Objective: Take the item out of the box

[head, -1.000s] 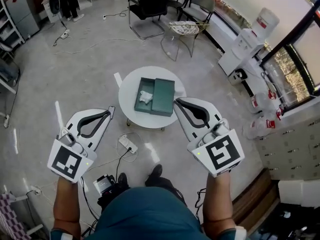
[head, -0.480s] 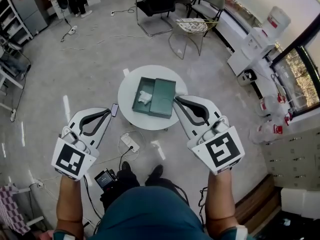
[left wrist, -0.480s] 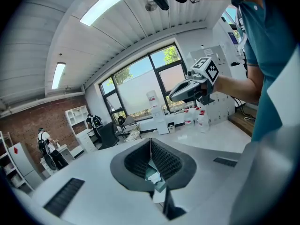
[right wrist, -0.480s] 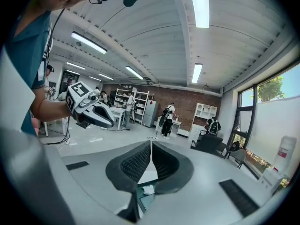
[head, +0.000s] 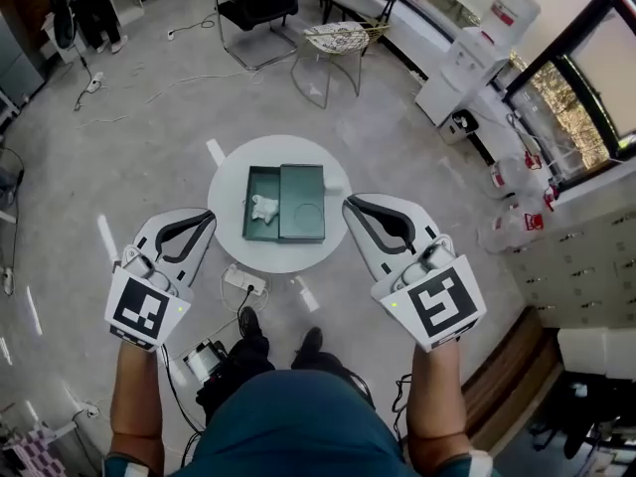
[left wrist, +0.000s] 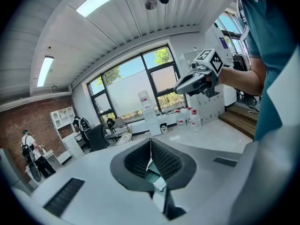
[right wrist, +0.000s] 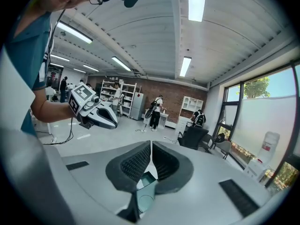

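Note:
An open green box (head: 262, 204) lies on a small round white table (head: 231, 167), its lid (head: 302, 203) laid beside it on the right. A crumpled white item (head: 264, 207) sits in the box's tray. My left gripper (head: 210, 216) hovers shut and empty at the table's left edge; my right gripper (head: 347, 203) hovers shut and empty at its right edge. In the left gripper view the pads meet at the left gripper (left wrist: 150, 146), with the box (left wrist: 151, 173) and white item (left wrist: 160, 184) below. In the right gripper view the right gripper (right wrist: 150, 149) is shut above the lid (right wrist: 144, 193).
A power strip (head: 241, 281) and cables lie on the floor in front of the table. Behind it stand a wire chair (head: 333, 43) and a black office chair (head: 256, 6). A water dispenser (head: 492, 38), bottles (head: 519, 222) and a drawer cabinet (head: 586, 266) line the right side.
The table and box have drawn nearer and shifted left in the head view. Both grippers now flank the table's edges, jaws still shut.

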Tool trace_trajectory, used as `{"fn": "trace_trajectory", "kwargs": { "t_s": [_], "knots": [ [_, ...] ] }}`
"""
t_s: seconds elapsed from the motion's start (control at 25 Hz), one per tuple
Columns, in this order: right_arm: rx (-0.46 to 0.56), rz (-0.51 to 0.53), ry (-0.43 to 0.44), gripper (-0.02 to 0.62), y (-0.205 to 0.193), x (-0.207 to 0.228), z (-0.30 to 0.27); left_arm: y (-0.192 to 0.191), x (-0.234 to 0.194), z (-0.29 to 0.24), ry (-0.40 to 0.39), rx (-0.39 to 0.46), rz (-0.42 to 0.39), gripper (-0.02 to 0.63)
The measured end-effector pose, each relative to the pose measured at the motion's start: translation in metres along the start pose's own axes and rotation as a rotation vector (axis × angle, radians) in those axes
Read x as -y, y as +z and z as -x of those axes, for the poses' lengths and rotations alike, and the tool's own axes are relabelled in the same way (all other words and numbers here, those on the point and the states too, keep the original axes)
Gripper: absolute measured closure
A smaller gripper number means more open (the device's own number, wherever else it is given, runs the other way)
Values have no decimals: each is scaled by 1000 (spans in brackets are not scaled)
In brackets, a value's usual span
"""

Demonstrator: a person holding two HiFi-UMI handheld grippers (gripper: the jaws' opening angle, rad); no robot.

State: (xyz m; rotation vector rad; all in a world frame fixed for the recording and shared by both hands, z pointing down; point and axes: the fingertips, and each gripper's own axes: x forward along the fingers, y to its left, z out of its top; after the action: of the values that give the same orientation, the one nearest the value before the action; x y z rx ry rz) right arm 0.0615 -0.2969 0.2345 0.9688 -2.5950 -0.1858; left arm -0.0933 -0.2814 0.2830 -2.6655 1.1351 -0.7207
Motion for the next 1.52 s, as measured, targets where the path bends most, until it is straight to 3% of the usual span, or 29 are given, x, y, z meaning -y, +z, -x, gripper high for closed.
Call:
{"fn": "trace_trajectory", "kwargs": {
  "t_s": [0.24, 0.68, 1.08, 1.32, 1.52],
  "knots": [
    [-49, -56, -93, 555, -21, 24, -43, -33, -41, -58, -107, 4, -32, 584],
    [-138, -146, -173, 555, -87, 68, -99, -94, -74, -161, -245, -43, -49, 583],
    [-198, -206, -168, 555, -165, 93, -139, -170, -60, -245, -342, -131, -33, 583],
    [-227, -231, -159, 555, -219, 77, -150, -236, -27, -274, -389, -187, -21, 583],
    [-252, -266, -152, 555, -263, 96, -156, -266, -12, -321, -427, -238, -12, 583]
  ]
}}
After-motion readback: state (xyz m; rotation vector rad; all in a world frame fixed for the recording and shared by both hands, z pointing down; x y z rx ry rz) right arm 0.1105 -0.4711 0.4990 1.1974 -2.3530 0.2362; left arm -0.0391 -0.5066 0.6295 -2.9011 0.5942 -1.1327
